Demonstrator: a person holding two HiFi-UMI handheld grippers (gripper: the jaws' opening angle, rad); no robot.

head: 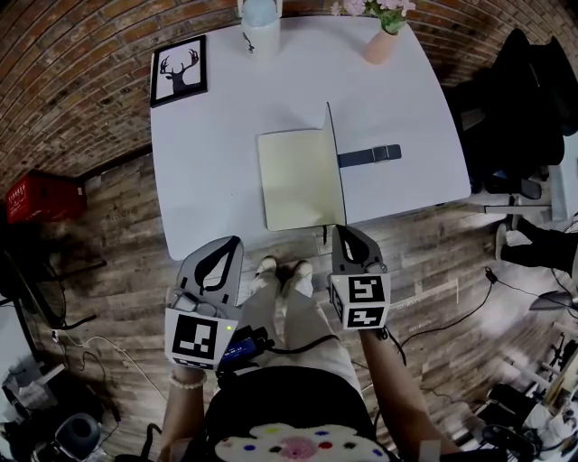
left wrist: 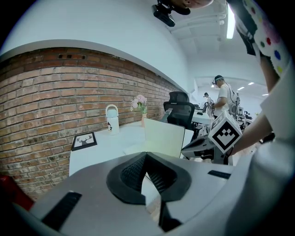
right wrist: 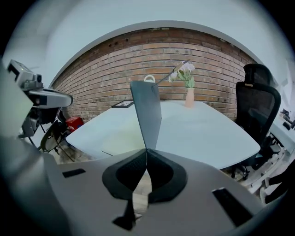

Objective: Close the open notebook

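Note:
The notebook lies on the white table (head: 208, 171) near its front edge. Its cream left page (head: 298, 180) is flat, and the dark cover (head: 332, 162) stands upright on edge. A dark strap (head: 370, 155) lies on the table to the right of the cover. My right gripper (head: 340, 232) is shut on the cover's near bottom edge. In the right gripper view the cover (right wrist: 147, 115) rises straight from the closed tips of that gripper (right wrist: 147, 151). My left gripper (head: 237, 242) hangs over the floor left of the notebook, shut and empty, its tips (left wrist: 146, 155) pointing towards the cream page (left wrist: 163, 137).
At the table's far side stand a framed deer picture (head: 178, 70), a white jug (head: 260, 27) and a vase of flowers (head: 383, 36). A black office chair (head: 515, 108) is to the right and a red crate (head: 41, 197) to the left on the wooden floor.

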